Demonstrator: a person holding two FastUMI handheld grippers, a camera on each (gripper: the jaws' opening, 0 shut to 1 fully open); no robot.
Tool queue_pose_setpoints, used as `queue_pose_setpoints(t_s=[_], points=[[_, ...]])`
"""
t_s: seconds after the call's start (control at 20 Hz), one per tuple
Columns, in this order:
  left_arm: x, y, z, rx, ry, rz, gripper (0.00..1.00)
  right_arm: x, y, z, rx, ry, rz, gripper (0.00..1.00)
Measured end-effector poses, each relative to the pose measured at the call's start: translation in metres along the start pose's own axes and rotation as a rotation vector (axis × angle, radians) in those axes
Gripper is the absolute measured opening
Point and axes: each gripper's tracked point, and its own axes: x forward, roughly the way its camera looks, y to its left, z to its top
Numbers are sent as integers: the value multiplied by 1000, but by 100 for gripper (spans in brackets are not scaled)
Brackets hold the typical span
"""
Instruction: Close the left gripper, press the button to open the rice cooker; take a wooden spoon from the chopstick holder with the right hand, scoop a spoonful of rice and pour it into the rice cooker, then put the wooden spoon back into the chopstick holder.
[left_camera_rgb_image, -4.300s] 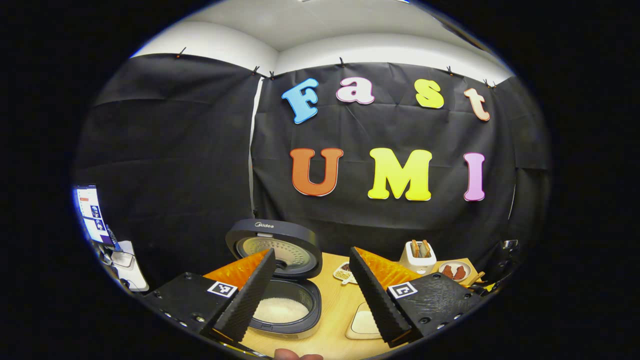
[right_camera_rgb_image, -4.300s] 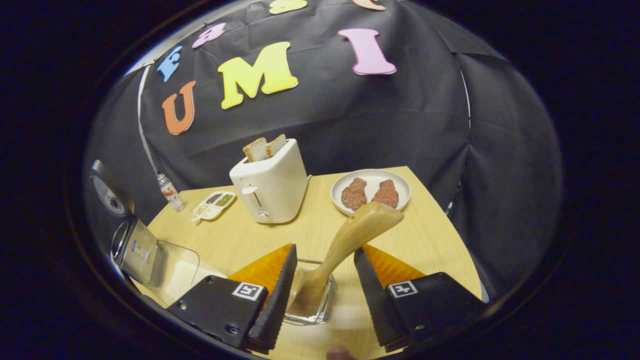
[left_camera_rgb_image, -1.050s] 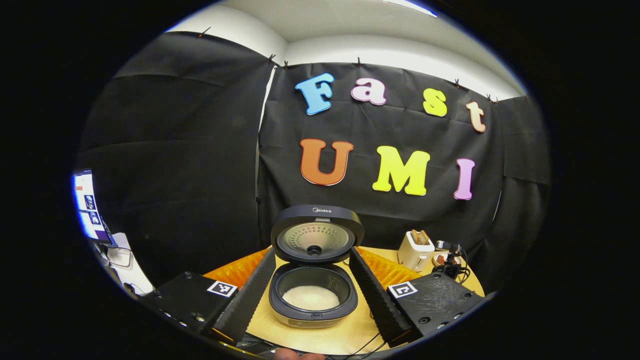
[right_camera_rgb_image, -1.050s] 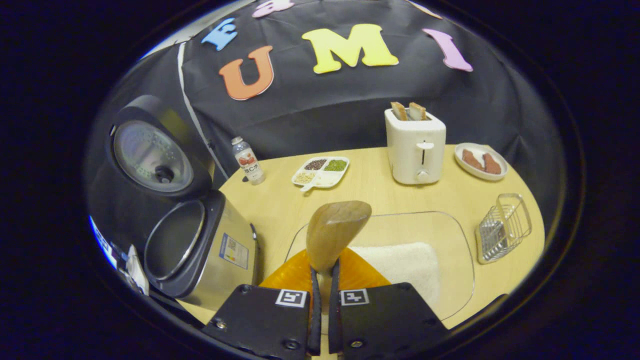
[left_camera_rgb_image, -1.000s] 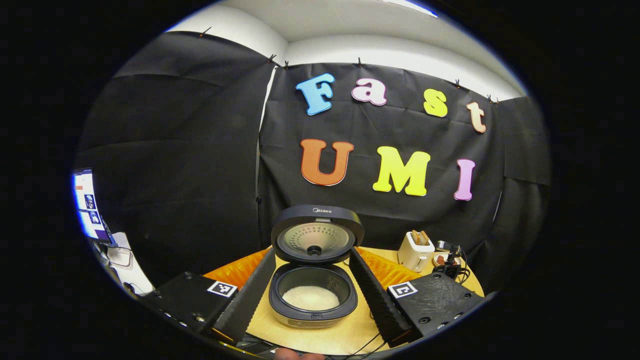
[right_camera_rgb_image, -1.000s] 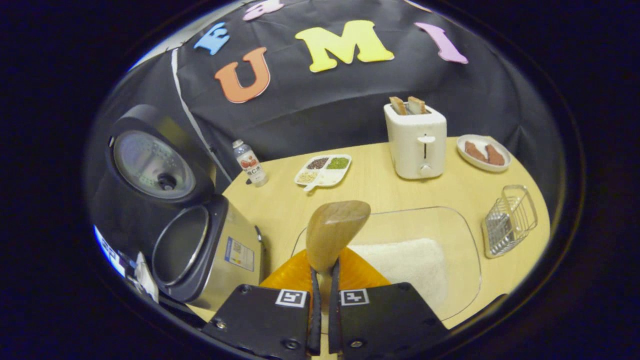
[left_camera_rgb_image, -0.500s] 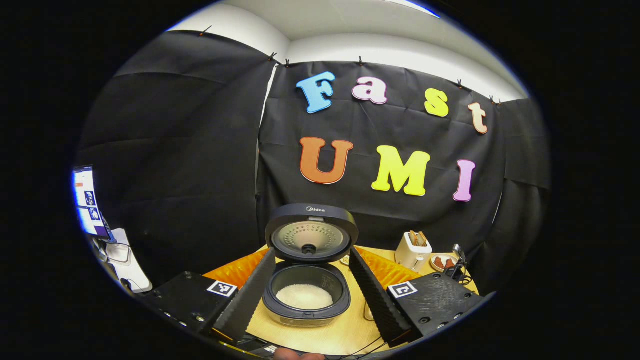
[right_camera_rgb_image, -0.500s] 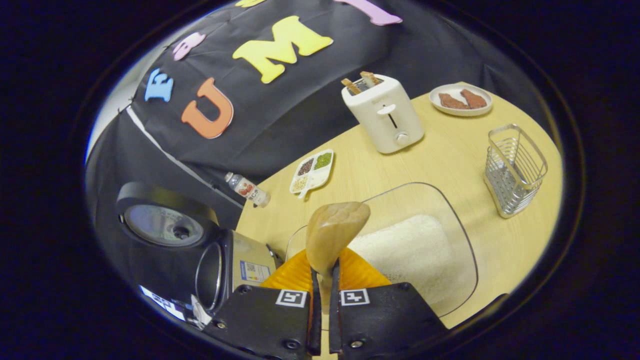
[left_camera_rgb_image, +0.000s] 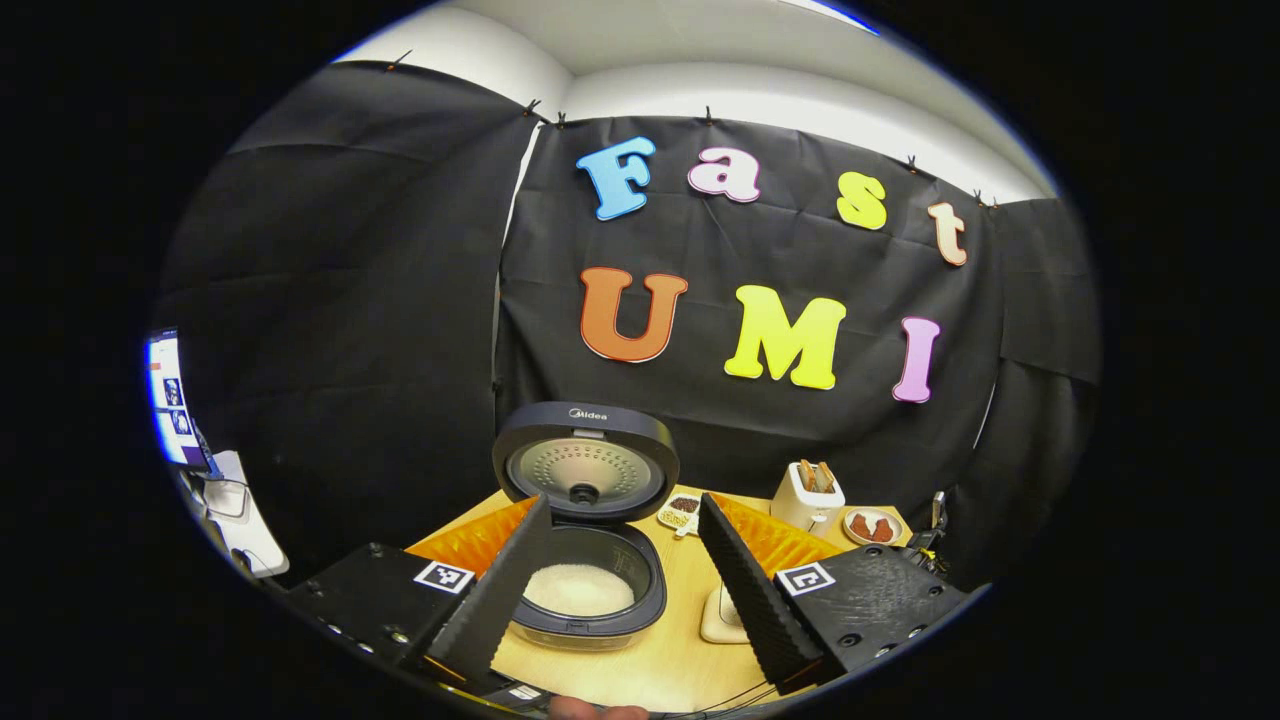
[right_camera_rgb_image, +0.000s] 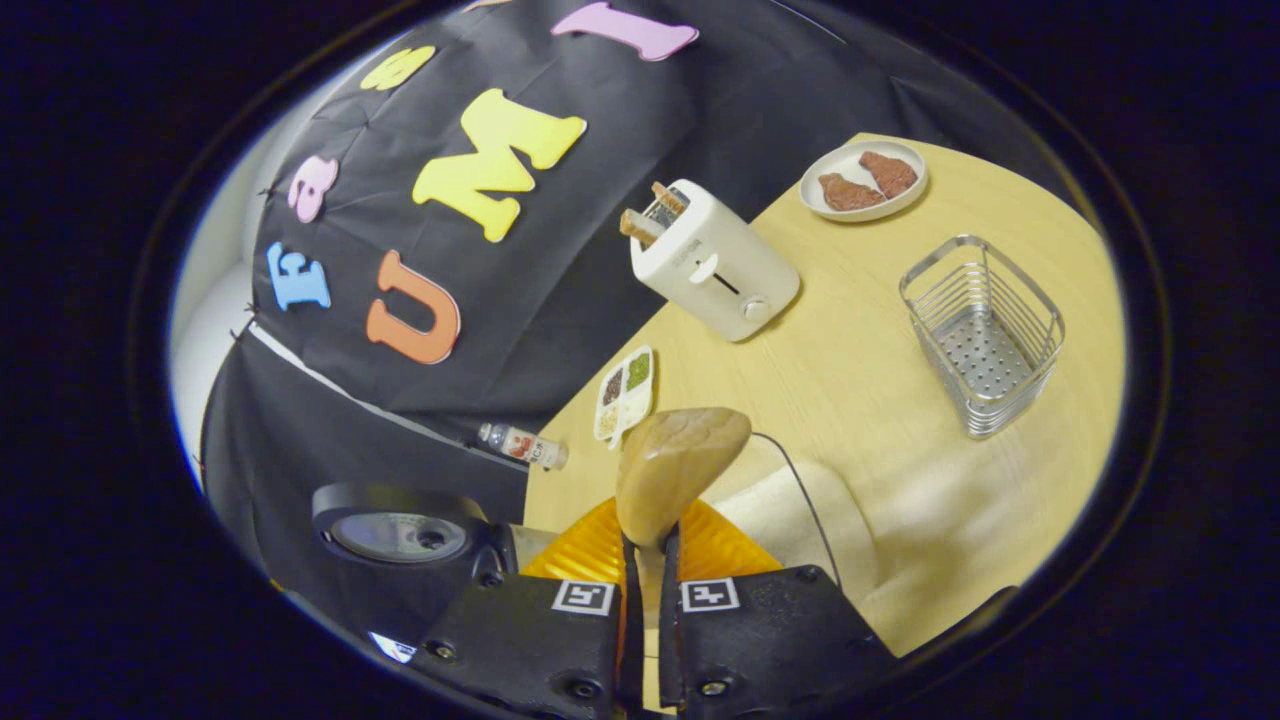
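Observation:
The rice cooker (left_camera_rgb_image: 590, 600) stands open, lid (left_camera_rgb_image: 585, 465) upright, with white rice (left_camera_rgb_image: 578, 590) in its pot. My left gripper (left_camera_rgb_image: 622, 505) hovers open in front of it, nothing between its fingers. In the right gripper view my right gripper (right_camera_rgb_image: 645, 548) is shut on the handle of the wooden spoon (right_camera_rgb_image: 680, 462), whose bowl sticks out ahead; I cannot tell what the bowl carries. The spoon hangs over the glass dish of rice (right_camera_rgb_image: 800, 520), which looks blurred. The cooker lid (right_camera_rgb_image: 400, 535) sits at the lower left. The wire chopstick holder (right_camera_rgb_image: 985, 335) stands at the right.
On the wooden table (right_camera_rgb_image: 850, 370) stand a white toaster (right_camera_rgb_image: 710, 260) with bread, a plate of meat (right_camera_rgb_image: 862, 180), a divided seasoning dish (right_camera_rgb_image: 625, 393) and a small bottle (right_camera_rgb_image: 525, 445) lying by the cloth wall. A monitor (left_camera_rgb_image: 170, 400) glows at the far left.
The right gripper has rolled with the spoon, so its scene now looks strongly tilted and the cooker has sunk to the lower left. The left gripper's view has drifted, shifting the cooker leftward.

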Motion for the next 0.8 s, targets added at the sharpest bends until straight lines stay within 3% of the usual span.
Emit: queue_pose_setpoints(t_s=[0.2,0.4,0.6,0.65,0.8], points=[[-4,-1,-1,10,-11,7,95,-16,30,12,47,-5,63,11],[-11,-1,-2,34,-26,-16,95,-27,82,13,-8,-4,125,11],[-17,16,2,22,-46,-12,94,-21,151,-12,-80,35,211,11],[-18,22,2,20,-50,-8,94,-18,166,-23,-92,56,230,15],[-24,48,4,8,-64,18,94,1,199,-61,-129,110,253,11]])
